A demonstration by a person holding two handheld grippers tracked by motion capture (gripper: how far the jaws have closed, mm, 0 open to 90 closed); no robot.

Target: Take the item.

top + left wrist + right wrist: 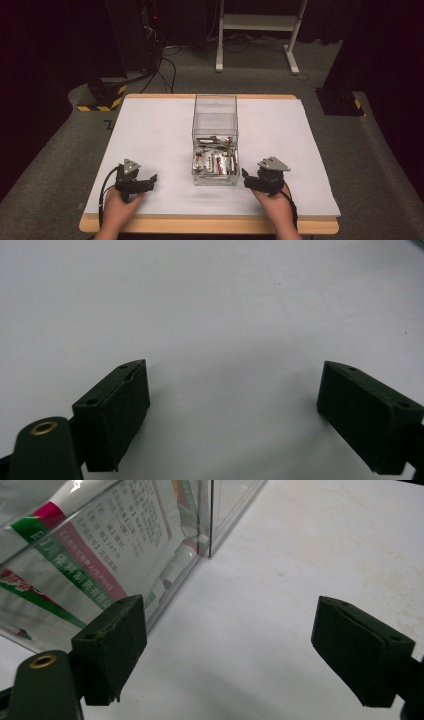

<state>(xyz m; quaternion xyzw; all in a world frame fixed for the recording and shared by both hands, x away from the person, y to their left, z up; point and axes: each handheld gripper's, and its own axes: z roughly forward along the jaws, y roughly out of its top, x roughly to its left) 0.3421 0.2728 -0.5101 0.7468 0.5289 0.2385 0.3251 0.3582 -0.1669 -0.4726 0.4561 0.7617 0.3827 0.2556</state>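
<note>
On the white table (150, 130), the left gripper (150, 179) rested near the front edge, held in the person's left hand (120, 205), well apart from the clear box (215, 117) and to its left. In the left gripper view its jaws stood wide apart, with bare white tabletop (225, 315) between them and nothing held.

The clear box stood at the middle of the table, open at the top, with silvery packets (215, 161) printed in red and green lying in its nearer end.

The right gripper (246, 179), in the right hand (275, 202), lay just beside the box's near right corner. In the right gripper view its jaws were also spread wide and empty, with the box wall (190, 545) and a printed packet (90, 555) close beyond the jaw on that view's left.
</note>
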